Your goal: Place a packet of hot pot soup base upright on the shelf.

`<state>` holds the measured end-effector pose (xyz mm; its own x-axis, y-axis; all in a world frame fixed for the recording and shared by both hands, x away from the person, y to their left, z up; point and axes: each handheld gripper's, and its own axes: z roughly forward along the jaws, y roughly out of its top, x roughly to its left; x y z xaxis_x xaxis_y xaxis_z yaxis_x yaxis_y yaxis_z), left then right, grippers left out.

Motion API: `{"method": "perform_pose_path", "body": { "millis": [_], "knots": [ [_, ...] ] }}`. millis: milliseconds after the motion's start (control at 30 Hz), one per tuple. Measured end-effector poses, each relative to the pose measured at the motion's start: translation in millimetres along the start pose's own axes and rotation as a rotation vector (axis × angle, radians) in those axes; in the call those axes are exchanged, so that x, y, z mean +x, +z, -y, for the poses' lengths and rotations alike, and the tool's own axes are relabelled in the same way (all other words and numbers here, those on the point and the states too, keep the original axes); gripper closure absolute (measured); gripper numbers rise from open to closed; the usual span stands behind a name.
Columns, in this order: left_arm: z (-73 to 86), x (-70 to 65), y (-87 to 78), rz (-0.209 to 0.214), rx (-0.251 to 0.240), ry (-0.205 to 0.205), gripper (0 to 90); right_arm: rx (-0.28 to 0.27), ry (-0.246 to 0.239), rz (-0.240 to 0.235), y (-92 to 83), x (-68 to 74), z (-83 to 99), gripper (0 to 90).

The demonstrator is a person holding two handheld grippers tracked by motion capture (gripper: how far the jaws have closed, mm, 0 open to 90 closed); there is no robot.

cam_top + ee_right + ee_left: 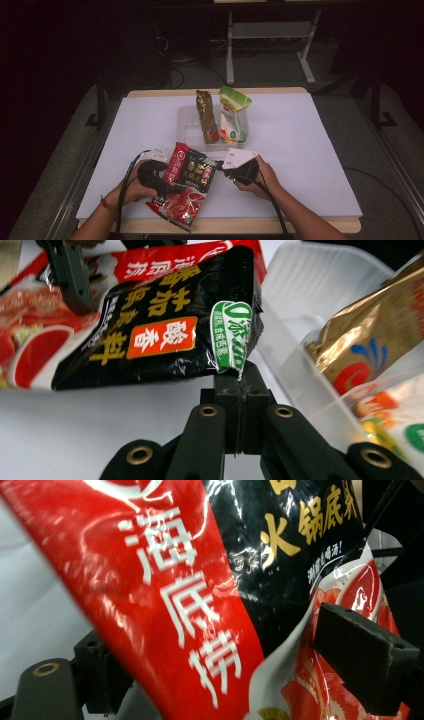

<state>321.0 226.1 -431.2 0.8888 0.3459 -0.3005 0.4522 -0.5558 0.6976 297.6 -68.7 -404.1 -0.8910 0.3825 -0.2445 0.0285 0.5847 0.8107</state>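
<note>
The red and black packet (187, 182) hangs just above the desk near its front edge, a little left of the middle, stretched between the two grippers. Its black upper part carries yellow lettering and an orange label, and its lower part is red with a picture of food. In the right gripper view the packet (165, 325) has a green and white mark at its corner, and that corner is pinched between the jaws.

The right gripper (220, 164) is clenched tight on that corner of the packet, its jaws pressed together with only the thin foil edge between them; the same grip shows in the right gripper view (239, 377). The person's right hand (260, 177) holds it from the front right.

The left gripper (170, 185) sits at the packet's left side, held by the left hand (132, 187). In the left gripper view (210, 670) its jaws stand wide apart with the packet (200, 580) passing between them; the pads do not seem to press on it, though the close view makes that hard to judge.

Behind the packet, toward the middle of the desk (300, 150), stands a clear plastic tub (187, 127). Inside it, a gold bag (206, 117) and a white and green bag (233, 117) stand upright side by side. The desk is covered with a white sheet.
</note>
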Motion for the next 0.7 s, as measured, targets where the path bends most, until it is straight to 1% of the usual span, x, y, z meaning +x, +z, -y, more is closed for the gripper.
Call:
{"method": "perform_pose_path", "body": {
  "millis": [133,200,267,300,400,467,500,567,700],
  "knots": [
    [-7.4,0.4,3.3,0.014,0.011,0.016,14.5,-0.040,0.006,0.024,-5.2,-2.6,-2.8,89.2],
    [-10.2,0.2,6.0,0.021,0.009,0.020,14.4,-0.048,0.011,0.033,-7.5,-4.2,-3.5,89.2],
    [-12.9,-0.8,7.6,0.020,0.014,0.034,15.2,-0.054,0.017,0.045,-9.1,-6.2,-4.1,89.2],
    [-13.9,-1.1,7.8,0.021,0.006,0.035,16.4,-0.056,0.019,0.052,-9.8,-7.6,-4.2,89.2],
    [-17.2,-2.1,6.1,0.023,-0.019,0.042,24.0,-0.070,0.042,0.068,-13.0,-10.8,-4.7,89.2],
    [-19.4,-2.8,3.6,0.022,-0.044,0.054,31.6,-0.079,0.048,0.083,-14.9,-13.3,-5.4,89.2],
    [-20.2,-3.3,2.8,0.022,-0.051,0.053,35.8,-0.086,0.056,0.095,-16.5,-14.9,-5.9,89.2],
    [-22.4,-5.1,1.7,0.019,-0.067,0.057,42.6,-0.093,0.064,0.103,-18.6,-17.3,-6.5,89.1],
    [-25.5,-7.7,1.2,0.021,-0.079,0.052,50.6,-0.107,0.083,0.111,-22.3,-21.7,-6.3,89.2]
  ]
}}
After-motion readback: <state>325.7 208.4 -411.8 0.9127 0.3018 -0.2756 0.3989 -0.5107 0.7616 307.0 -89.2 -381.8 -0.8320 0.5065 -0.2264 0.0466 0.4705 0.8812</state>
